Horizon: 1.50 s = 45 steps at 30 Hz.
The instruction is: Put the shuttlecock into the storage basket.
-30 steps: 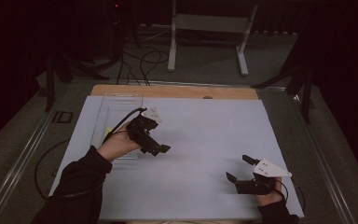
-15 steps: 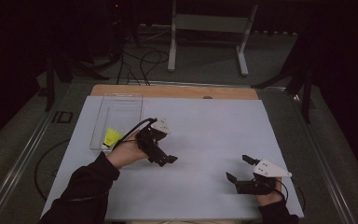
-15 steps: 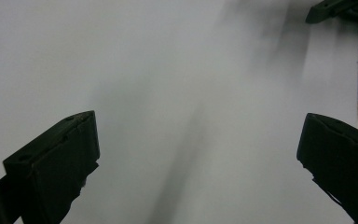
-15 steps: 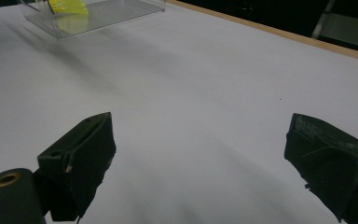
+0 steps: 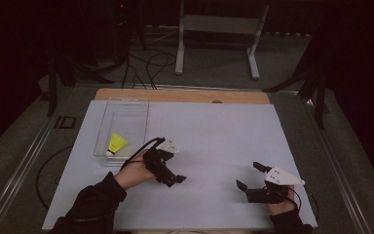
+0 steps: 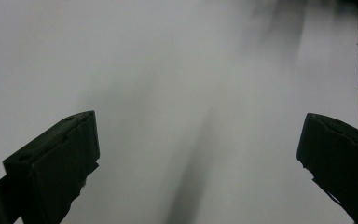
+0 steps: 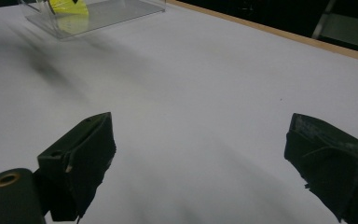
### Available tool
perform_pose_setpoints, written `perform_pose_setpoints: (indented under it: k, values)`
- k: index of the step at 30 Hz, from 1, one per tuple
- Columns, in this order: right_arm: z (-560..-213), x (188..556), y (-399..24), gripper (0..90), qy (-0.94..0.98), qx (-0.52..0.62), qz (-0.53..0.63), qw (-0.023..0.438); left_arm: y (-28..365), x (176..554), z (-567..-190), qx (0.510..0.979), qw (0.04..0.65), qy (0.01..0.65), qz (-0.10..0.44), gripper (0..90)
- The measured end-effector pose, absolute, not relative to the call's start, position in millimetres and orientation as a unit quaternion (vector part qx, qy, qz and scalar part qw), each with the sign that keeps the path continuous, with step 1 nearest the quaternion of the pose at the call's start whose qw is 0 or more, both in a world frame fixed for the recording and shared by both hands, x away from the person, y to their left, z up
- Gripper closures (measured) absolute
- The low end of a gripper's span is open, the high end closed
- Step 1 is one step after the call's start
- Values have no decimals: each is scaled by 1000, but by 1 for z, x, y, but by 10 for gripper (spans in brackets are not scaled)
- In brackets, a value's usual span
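In the clear tray [image 5: 126, 114], a yellow shuttlecock [image 5: 117, 143]; left gripper [image 5: 174, 180] nearby, agape.

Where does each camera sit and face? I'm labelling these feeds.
High view: above the person's side, facing forward and down; forearms, left claw, right claw.
Left gripper view: on the left claw, facing white table sheet; two jaws.
Right gripper view: on the right claw; two jaws.
High and right gripper views share the yellow feathered shuttlecock in the clear plastic box.
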State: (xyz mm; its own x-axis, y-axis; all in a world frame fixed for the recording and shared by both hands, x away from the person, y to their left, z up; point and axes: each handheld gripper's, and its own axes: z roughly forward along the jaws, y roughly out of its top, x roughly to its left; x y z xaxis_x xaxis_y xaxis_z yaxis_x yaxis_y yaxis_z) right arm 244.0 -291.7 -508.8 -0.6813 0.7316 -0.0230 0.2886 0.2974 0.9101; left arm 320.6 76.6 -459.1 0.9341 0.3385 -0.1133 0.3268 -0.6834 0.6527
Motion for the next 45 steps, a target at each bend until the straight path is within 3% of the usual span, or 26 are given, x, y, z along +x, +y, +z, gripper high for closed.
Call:
perform_pose_setpoints:
  k: [24, 45]
  values:
    - [-509, 244, -290, 83, 776, 328, 491, 222, 114, 290, -494, 896, 403, 187, -15, 0]
    - [-510, 244, -289, 83, 778, 327, 489, 221, 152, 260, -509, 882, 423, 209, -5, 0]
